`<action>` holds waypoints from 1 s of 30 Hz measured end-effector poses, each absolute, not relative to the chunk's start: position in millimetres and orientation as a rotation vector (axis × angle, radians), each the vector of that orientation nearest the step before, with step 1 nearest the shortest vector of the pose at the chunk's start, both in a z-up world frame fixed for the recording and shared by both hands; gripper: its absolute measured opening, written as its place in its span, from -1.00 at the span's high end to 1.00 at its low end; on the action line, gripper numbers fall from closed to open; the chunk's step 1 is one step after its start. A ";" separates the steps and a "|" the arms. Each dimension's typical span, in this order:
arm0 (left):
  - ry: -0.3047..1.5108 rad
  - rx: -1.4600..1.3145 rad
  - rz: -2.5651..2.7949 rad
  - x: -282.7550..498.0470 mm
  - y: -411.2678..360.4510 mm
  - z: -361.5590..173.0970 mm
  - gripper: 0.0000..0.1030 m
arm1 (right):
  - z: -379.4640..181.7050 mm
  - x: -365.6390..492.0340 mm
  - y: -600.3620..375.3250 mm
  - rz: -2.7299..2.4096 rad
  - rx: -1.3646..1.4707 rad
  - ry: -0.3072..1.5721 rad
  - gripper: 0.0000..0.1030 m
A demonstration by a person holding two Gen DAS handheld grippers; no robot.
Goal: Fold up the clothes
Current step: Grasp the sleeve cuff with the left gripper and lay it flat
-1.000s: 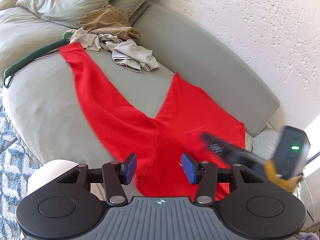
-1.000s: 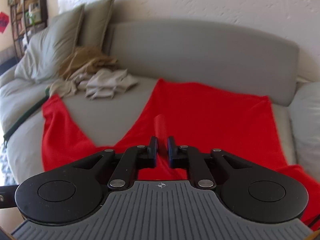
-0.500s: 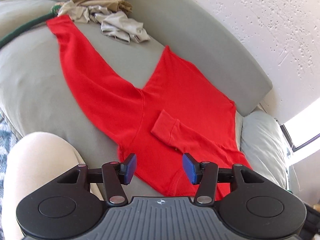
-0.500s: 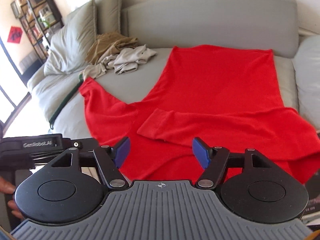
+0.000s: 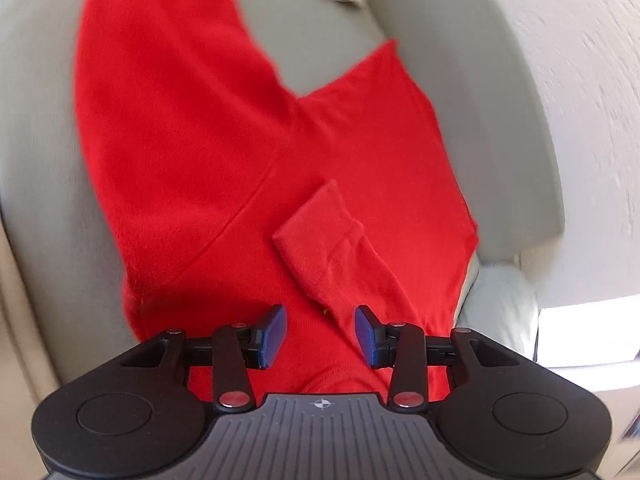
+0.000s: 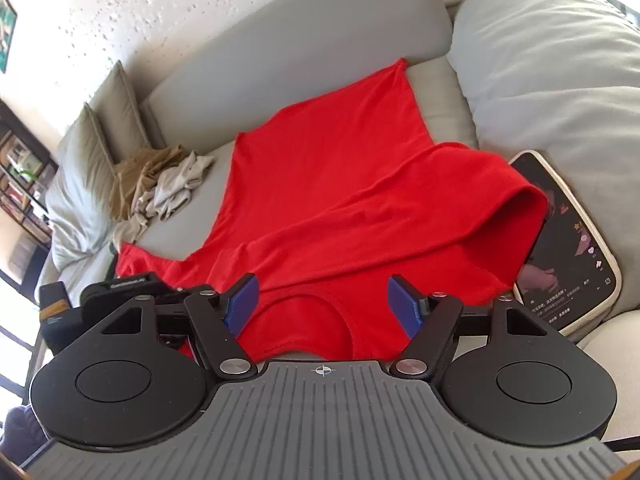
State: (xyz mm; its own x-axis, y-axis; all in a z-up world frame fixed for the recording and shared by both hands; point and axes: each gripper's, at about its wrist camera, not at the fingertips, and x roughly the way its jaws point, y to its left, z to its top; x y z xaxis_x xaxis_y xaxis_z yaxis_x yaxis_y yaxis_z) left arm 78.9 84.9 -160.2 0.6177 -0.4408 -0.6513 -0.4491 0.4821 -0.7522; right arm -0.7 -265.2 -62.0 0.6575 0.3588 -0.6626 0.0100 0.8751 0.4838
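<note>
A red long-sleeved shirt (image 5: 200, 140) lies spread on the grey sofa seat (image 5: 36, 128). One sleeve is folded across its body, and the cuff (image 5: 316, 232) lies just ahead of my left gripper (image 5: 320, 332). That gripper hovers close over the shirt near the shoulder; its jaws are closing with only the flat fabric below the gap, nothing pinched. In the right wrist view the shirt (image 6: 340, 184) fills the middle. My right gripper (image 6: 322, 304) stands open above the neckline (image 6: 304, 300), holding nothing. The left gripper's body (image 6: 120, 292) shows at its left.
A pile of beige and grey clothes (image 6: 160, 188) sits at the far end of the seat by two pillows (image 6: 88, 168). A lit tablet (image 6: 568, 240) leans against a large cushion (image 6: 552, 60) right of the shirt. The sofa back (image 6: 304, 52) runs behind.
My right gripper let go of the sleeve, opened wide and swung right to the neckline. The left gripper dropped closer to the shirt and its jaws narrowed. The sleeve now lies folded across the body.
</note>
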 end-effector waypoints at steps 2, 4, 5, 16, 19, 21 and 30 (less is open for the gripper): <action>0.912 -1.208 0.034 79.8 88.8 -168.9 0.19 | -65.0 -2.7 -267.6 0.204 0.481 0.841 -0.41; 0.892 -1.230 0.051 83.9 89.0 -171.6 0.18 | -67.6 -3.0 -270.0 0.197 0.487 0.846 -0.41; 0.883 -1.237 0.060 86.1 88.9 -172.7 0.17 | -68.9 -2.4 -270.7 0.194 0.489 0.849 -0.41; 0.882 -0.953 0.085 106.6 64.8 -147.0 0.56 | -75.1 -7.7 -262.2 0.206 0.449 0.875 -0.41; 0.867 -0.831 0.077 109.2 57.3 -138.8 0.75 | -75.8 -12.8 -256.2 0.223 0.413 0.879 -0.41; 0.850 -0.757 0.060 109.7 51.7 -134.1 0.98 | -77.0 -13.5 -255.4 0.228 0.404 0.885 -0.41; 0.711 -0.507 -0.011 101.0 38.0 -102.4 0.98 | -74.6 -17.3 -257.8 0.222 0.416 0.883 -0.41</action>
